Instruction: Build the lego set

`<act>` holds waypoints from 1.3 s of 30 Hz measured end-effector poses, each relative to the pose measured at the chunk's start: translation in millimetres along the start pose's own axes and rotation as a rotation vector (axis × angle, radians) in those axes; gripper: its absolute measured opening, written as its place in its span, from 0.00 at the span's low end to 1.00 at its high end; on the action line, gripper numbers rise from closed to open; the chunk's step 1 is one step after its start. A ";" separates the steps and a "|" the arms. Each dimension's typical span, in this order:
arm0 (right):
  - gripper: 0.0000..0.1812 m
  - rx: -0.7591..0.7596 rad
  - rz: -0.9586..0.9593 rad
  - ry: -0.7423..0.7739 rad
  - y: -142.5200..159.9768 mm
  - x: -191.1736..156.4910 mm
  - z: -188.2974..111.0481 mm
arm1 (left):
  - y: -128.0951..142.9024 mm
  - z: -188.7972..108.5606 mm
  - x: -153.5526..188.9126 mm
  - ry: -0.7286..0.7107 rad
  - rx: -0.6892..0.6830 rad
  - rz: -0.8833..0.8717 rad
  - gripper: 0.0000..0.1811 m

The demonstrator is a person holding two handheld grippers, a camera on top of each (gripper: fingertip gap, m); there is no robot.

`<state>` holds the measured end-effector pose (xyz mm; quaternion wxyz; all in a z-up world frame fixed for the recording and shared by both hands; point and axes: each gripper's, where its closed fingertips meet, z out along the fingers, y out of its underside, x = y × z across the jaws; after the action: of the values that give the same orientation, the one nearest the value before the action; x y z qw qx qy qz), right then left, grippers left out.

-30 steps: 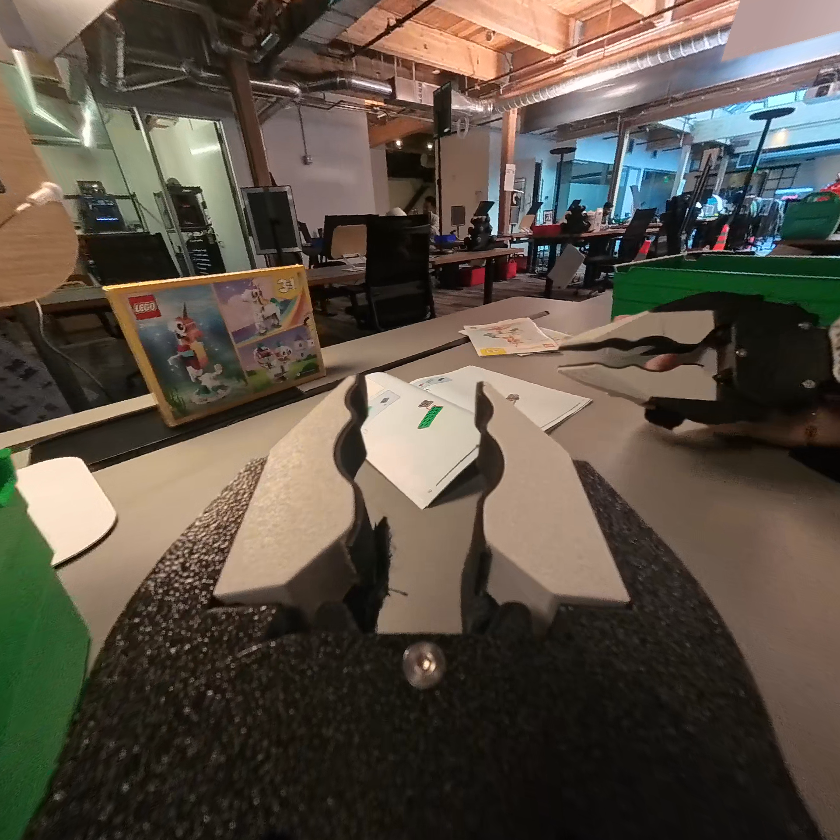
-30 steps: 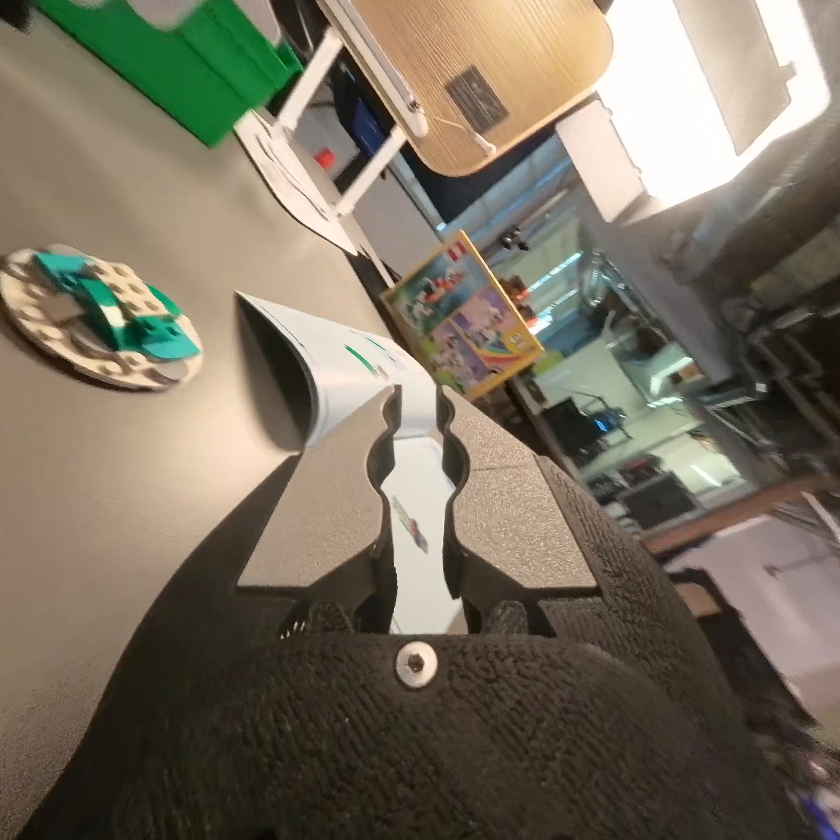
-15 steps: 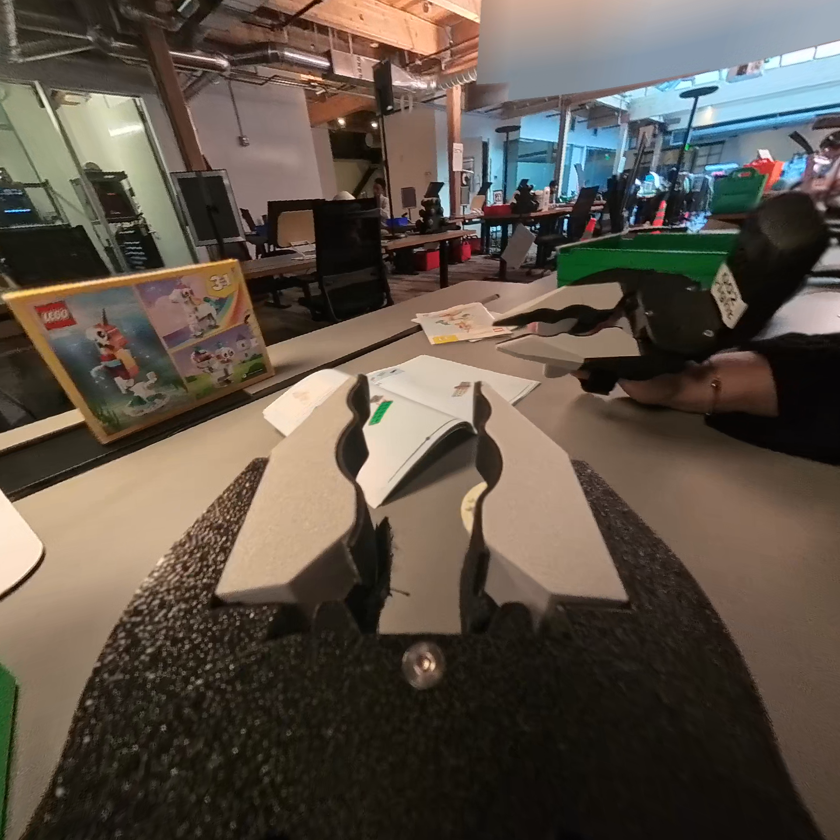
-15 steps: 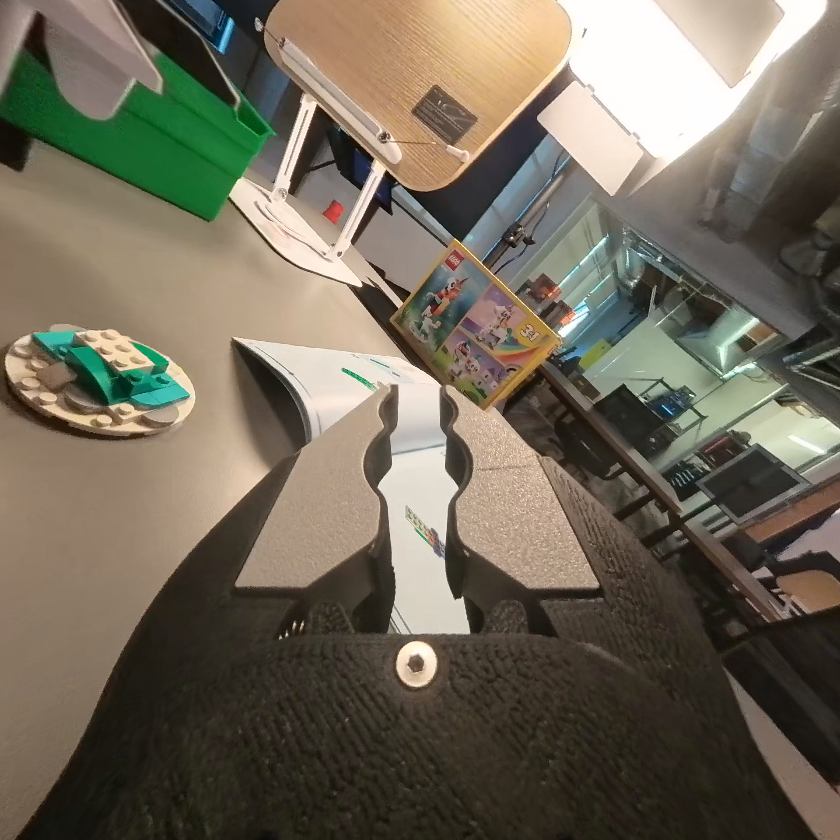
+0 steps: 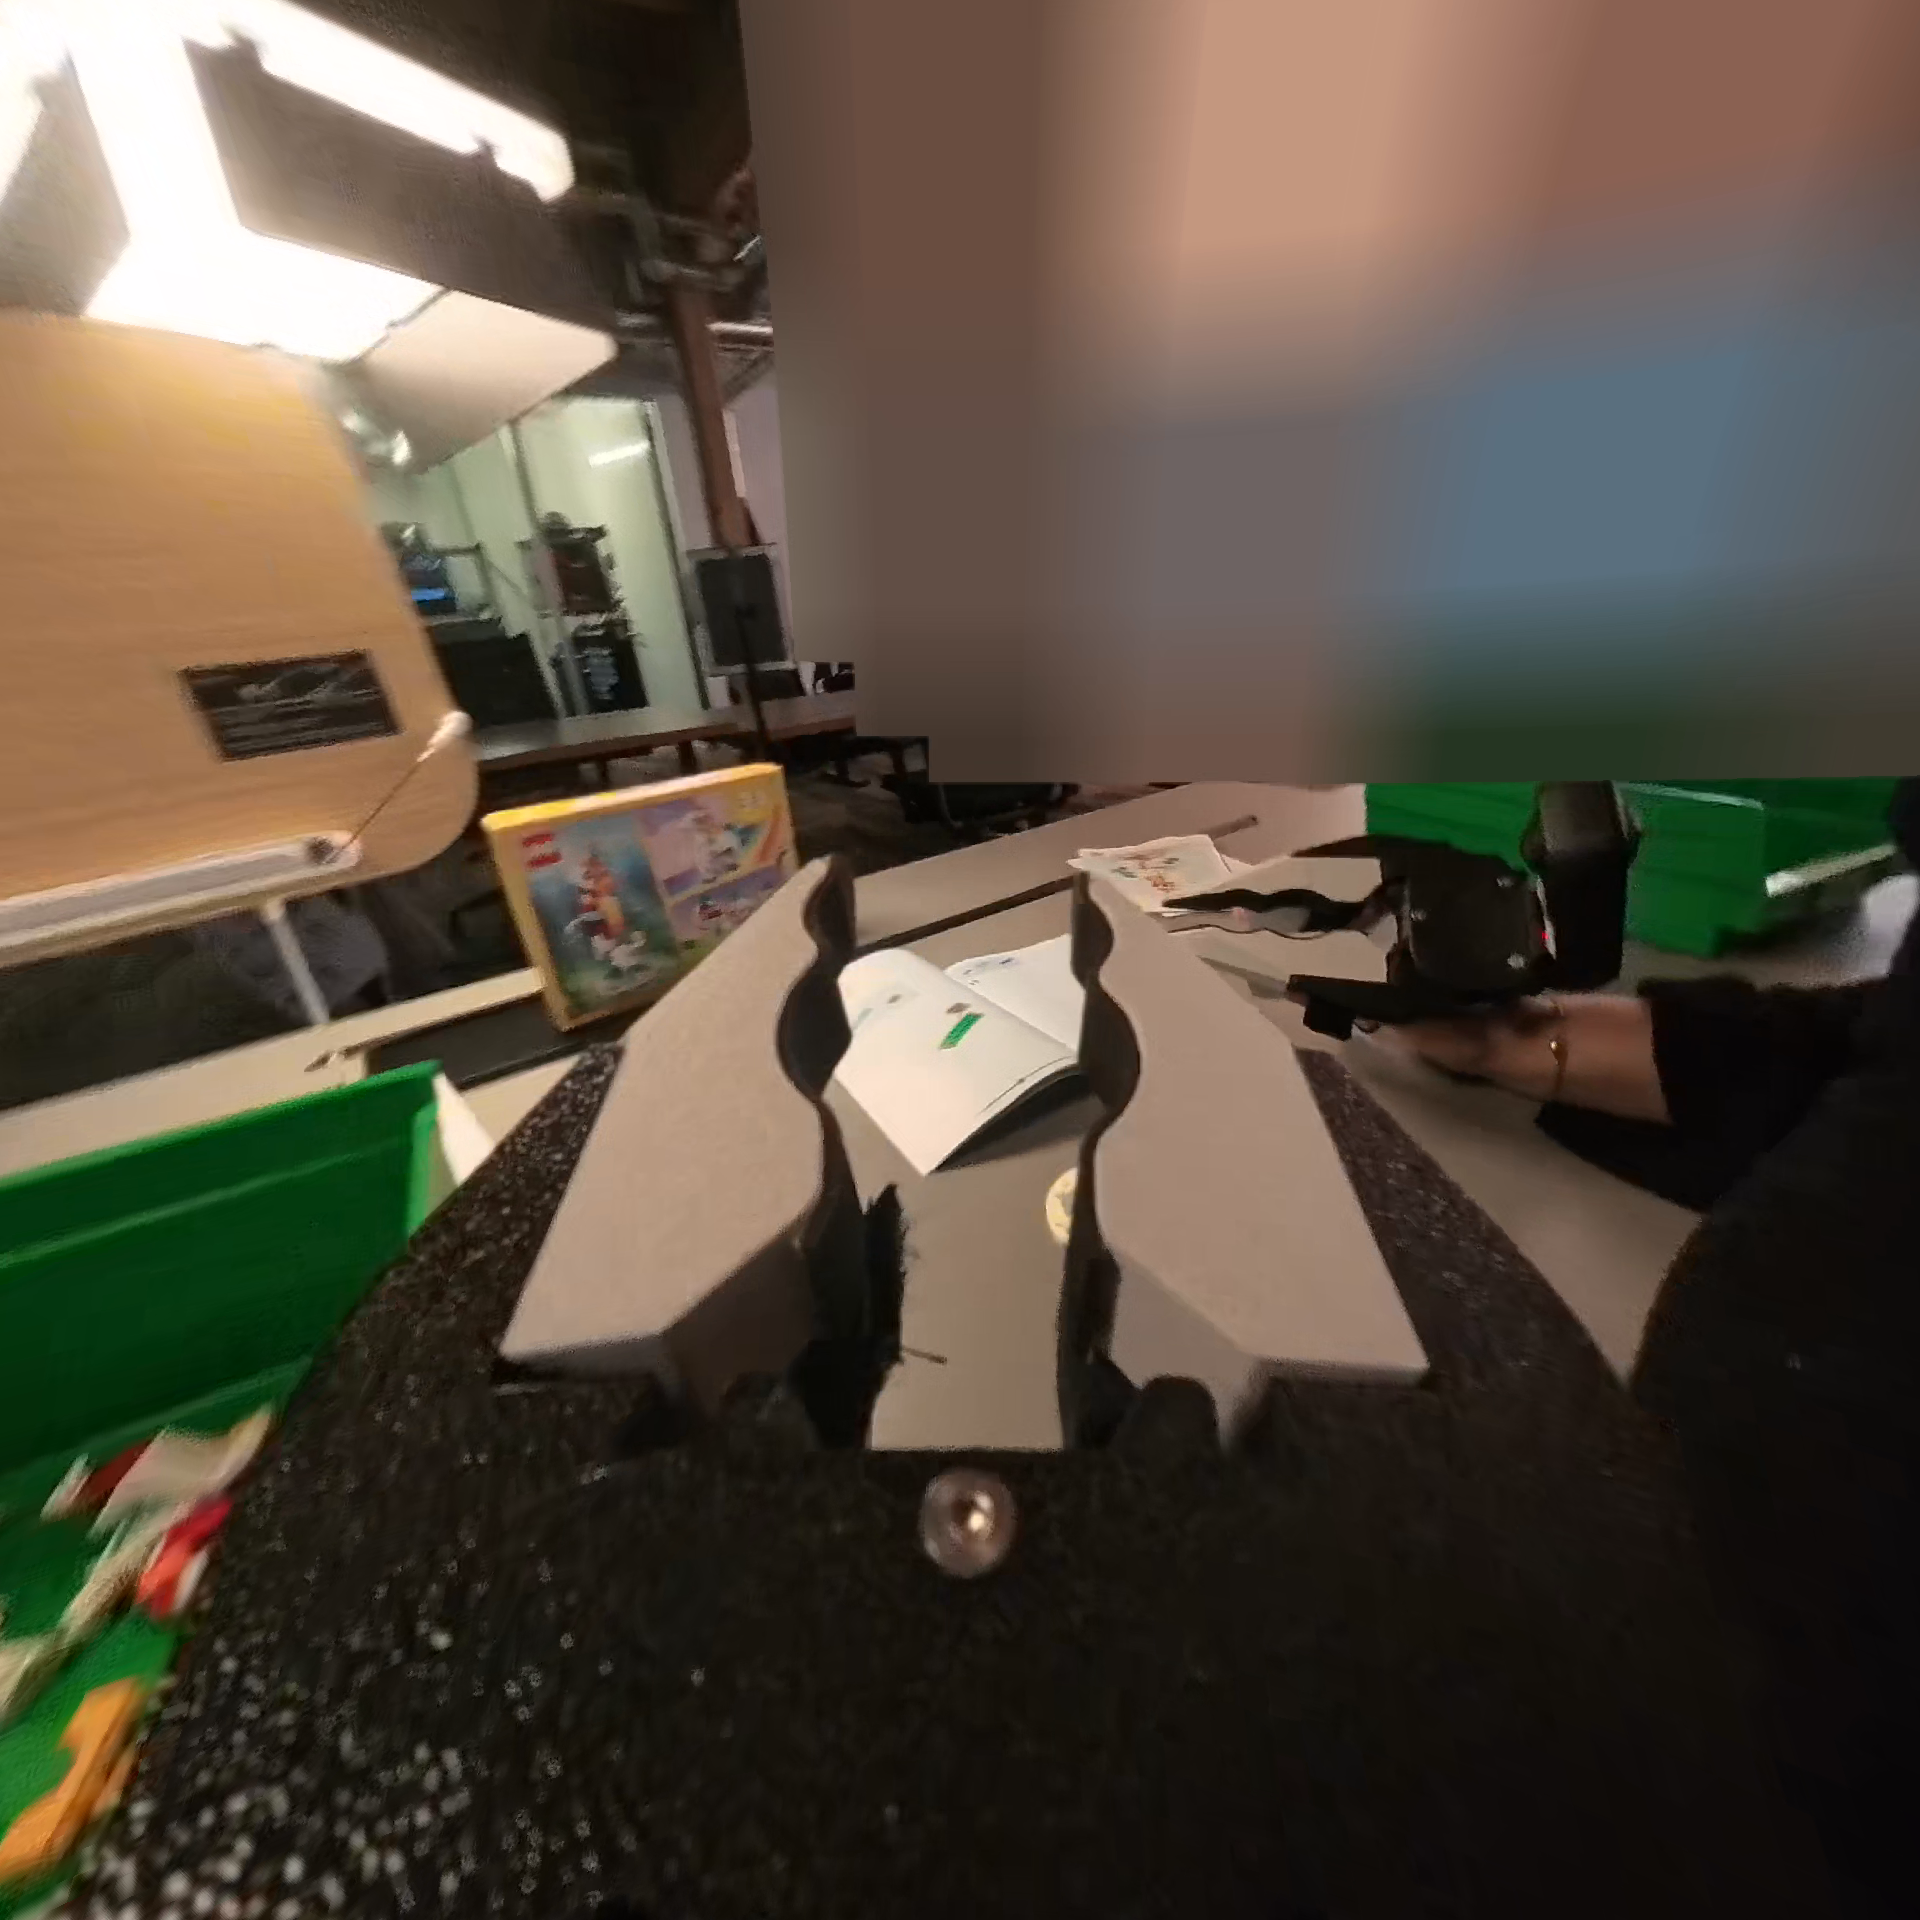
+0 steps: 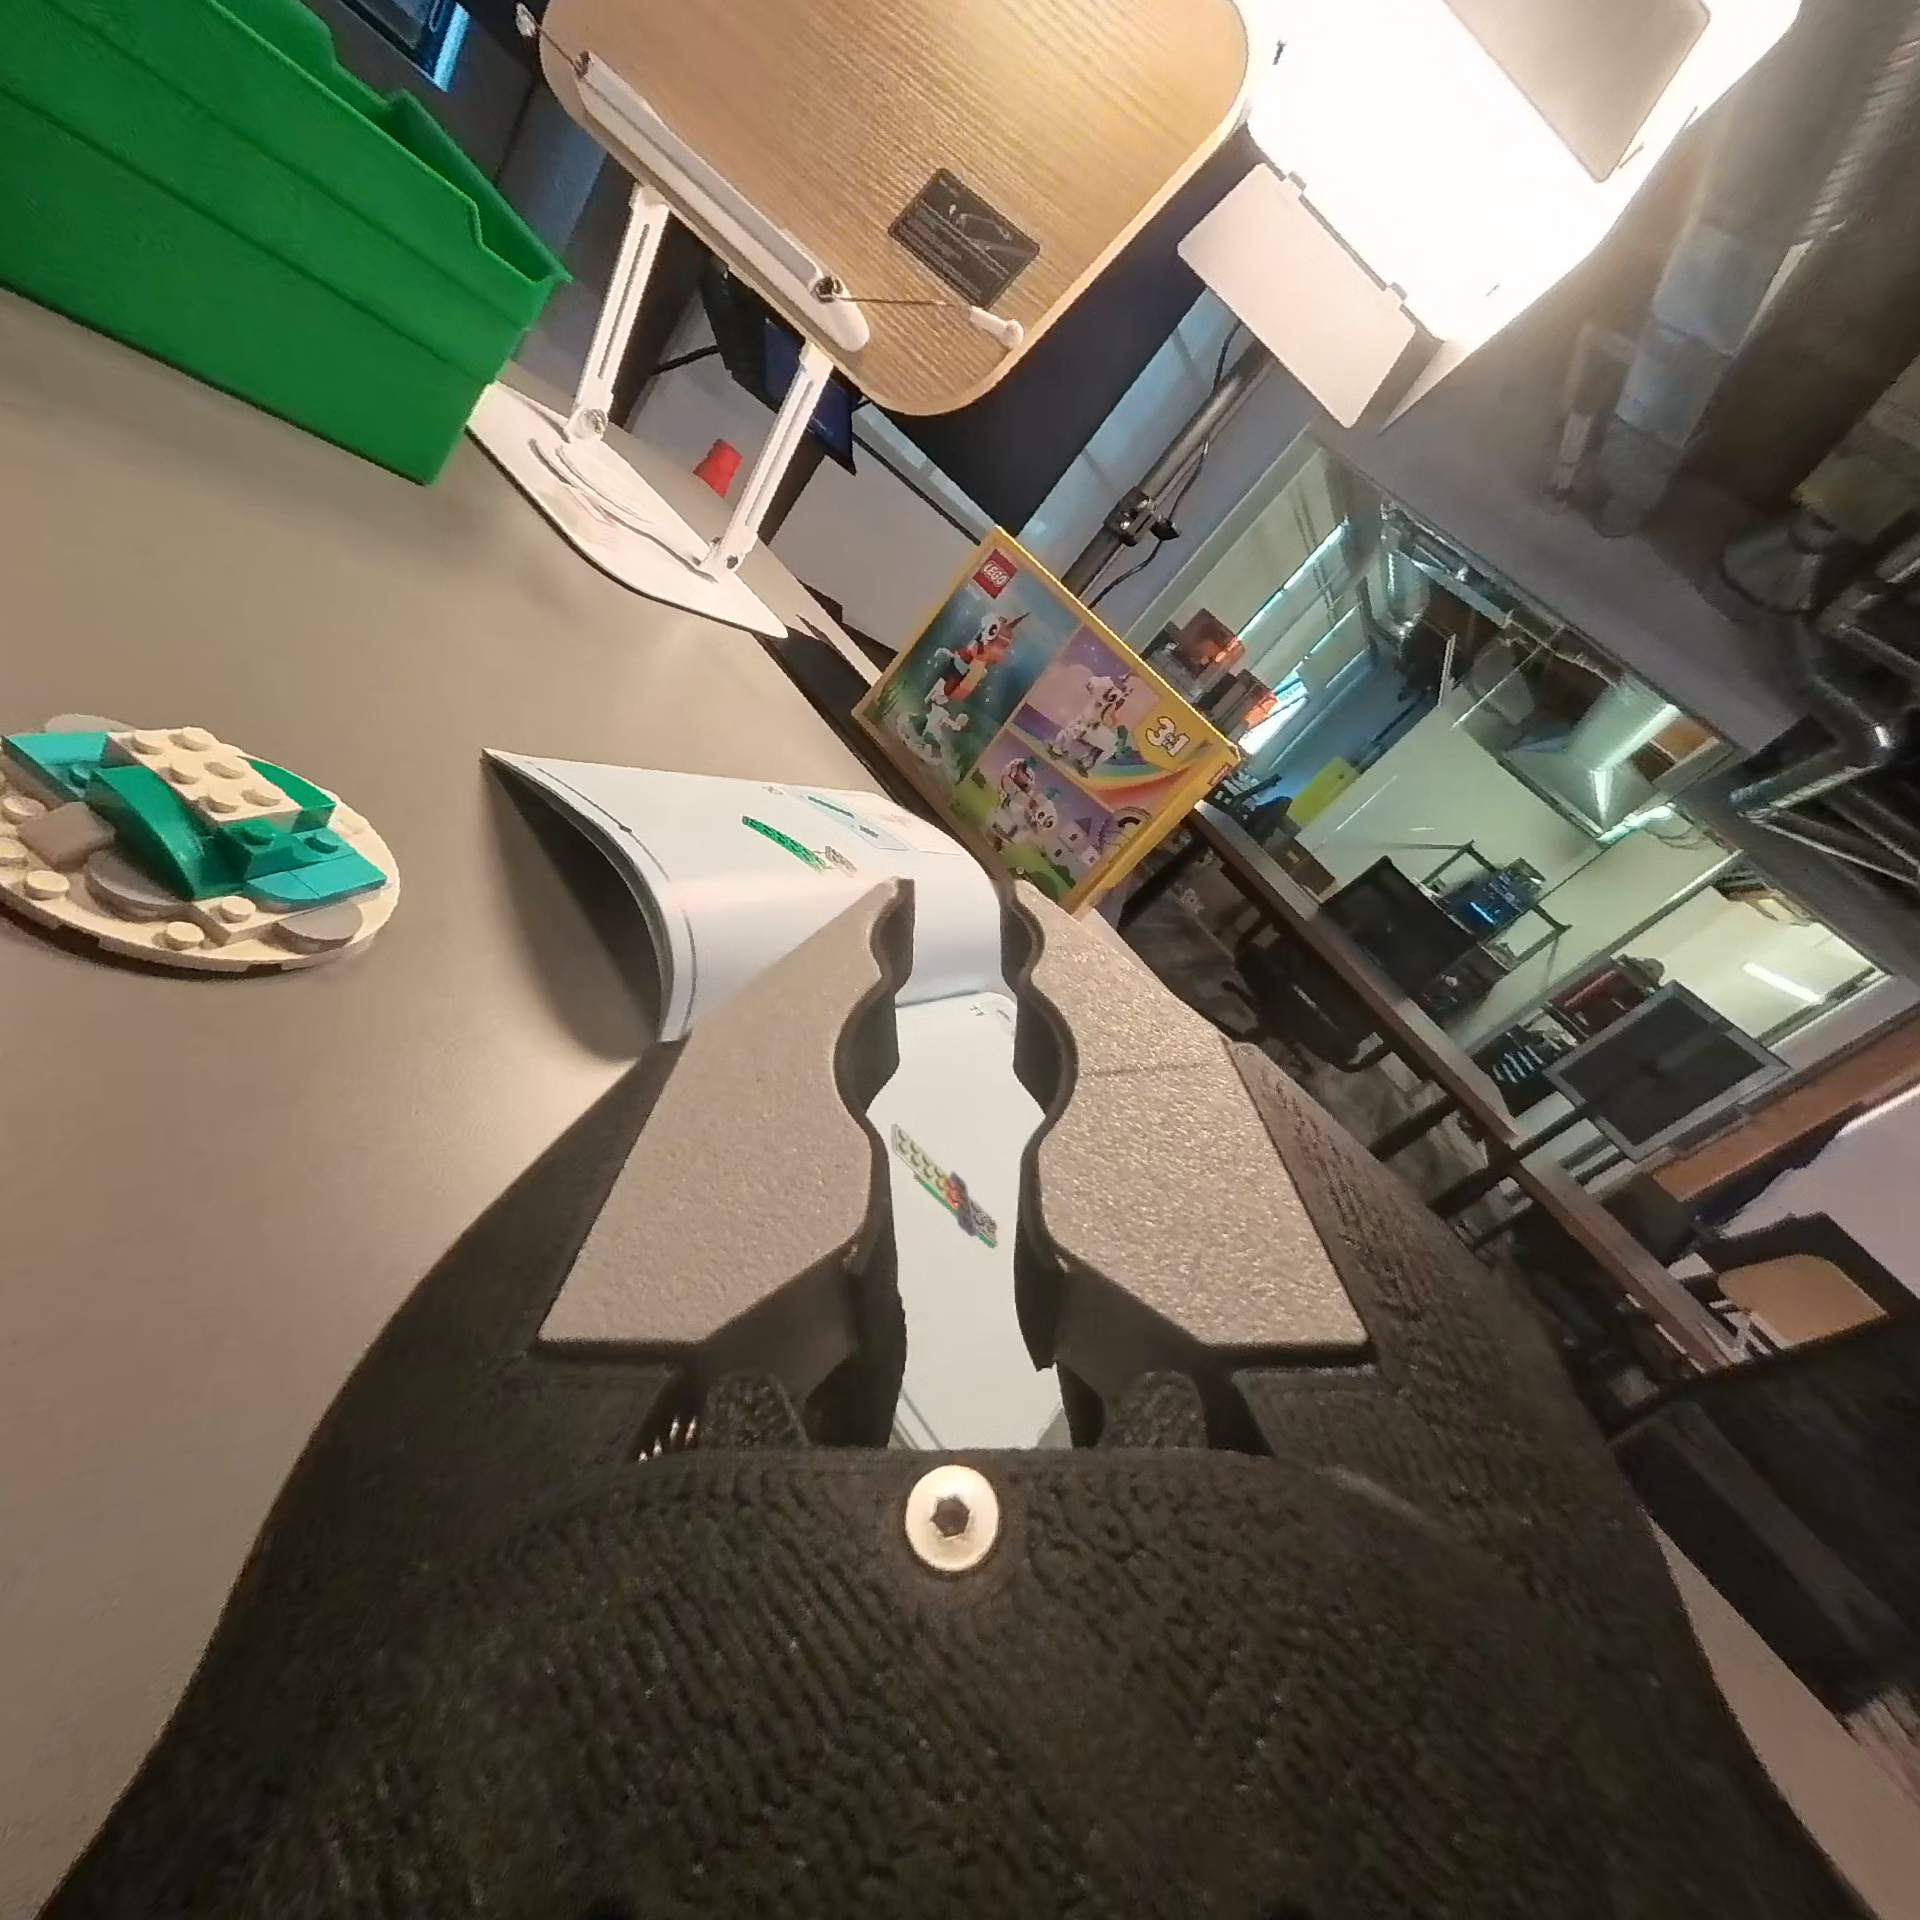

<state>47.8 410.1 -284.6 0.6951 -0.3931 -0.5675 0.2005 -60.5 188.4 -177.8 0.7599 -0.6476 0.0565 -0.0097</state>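
At nine o'clock of our empty, parted right tongs [image 6: 956,914] sits the half-built round model [image 6: 177,862]; our left tongs [image 5: 956,904], also parted and empty, likely must fetch a brick from the green bin [image 5: 197,1226].

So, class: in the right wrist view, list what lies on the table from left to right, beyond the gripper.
Round lego build → open instruction booklet → lego box.

Left gripper [image 5: 961,914] swung left: green bin [image 5: 208,1226] with loose bricks [image 5: 114,1558] now at its lower left, wooden stand [image 5: 177,623] back in view. Right gripper [image 6: 956,925] view rolled level, sharper; round build [image 6: 177,842] sits nearer.
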 end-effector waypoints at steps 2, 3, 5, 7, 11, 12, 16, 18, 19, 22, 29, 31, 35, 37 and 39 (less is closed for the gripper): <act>0.08 -0.005 0.001 0.010 1.4 2.1 1.1 | -5.7 -17.9 -11.5 -0.052 -0.021 -0.043 0.25; 0.08 -0.009 0.001 0.017 2.3 3.3 1.7 | -7.5 -28.3 -20.2 -0.094 -0.030 -0.034 0.26; 0.08 -0.020 -0.001 0.030 4.7 5.7 2.5 | -10.4 -53.0 -46.9 -0.222 -0.062 0.036 0.26; 0.08 -0.033 -0.008 0.046 6.8 8.0 2.9 | -18.2 -81.0 -78.2 -0.364 -0.090 0.116 0.26; 0.07 -0.065 -0.051 0.075 11.0 10.5 3.1 | -34.6 -125.8 -126.9 -0.565 -0.128 0.184 0.27; 0.07 -0.074 -0.060 0.082 12.1 10.9 3.2 | -37.6 -131.6 -133.4 -0.587 -0.141 0.189 0.27; 0.07 -0.120 -0.101 0.115 18.5 14.3 4.4 | -37.2 -150.1 -161.5 -0.688 -0.254 0.297 0.29; 0.07 -0.137 -0.110 0.123 21.1 15.2 5.4 | -28.9 -155.5 -174.9 -0.707 -0.329 0.318 0.29; 0.07 -0.146 -0.115 0.127 22.4 15.7 5.7 | -23.0 -156.9 -181.1 -0.703 -0.366 0.306 0.30; 0.07 -0.164 -0.128 0.140 25.0 17.3 5.9 | -5.3 -160.7 -198.2 -0.691 -0.450 0.241 0.32; 0.07 -0.195 -0.153 0.151 29.9 18.3 7.1 | 20.9 -161.6 -212.7 -0.627 -0.474 0.076 0.32; 0.07 -0.199 -0.160 0.152 30.2 18.1 7.2 | 23.8 -161.7 -212.7 -0.617 -0.461 0.054 0.31; 0.06 -0.202 -0.165 0.155 30.8 18.6 6.1 | 29.7 -165.2 -214.0 -0.621 -0.457 0.038 0.30; 0.06 -0.201 -0.160 0.157 30.9 19.4 6.0 | 31.5 -167.0 -214.5 -0.622 -0.462 0.035 0.30; 0.06 -0.204 -0.159 0.158 31.6 19.8 6.1 | 30.7 -171.4 -216.6 -0.638 -0.476 0.050 0.30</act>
<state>52.7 445.6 -296.2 0.7077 -0.4302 -0.5578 0.0545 -294.4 43.9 -218.7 0.5678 -0.7746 -0.1660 0.2237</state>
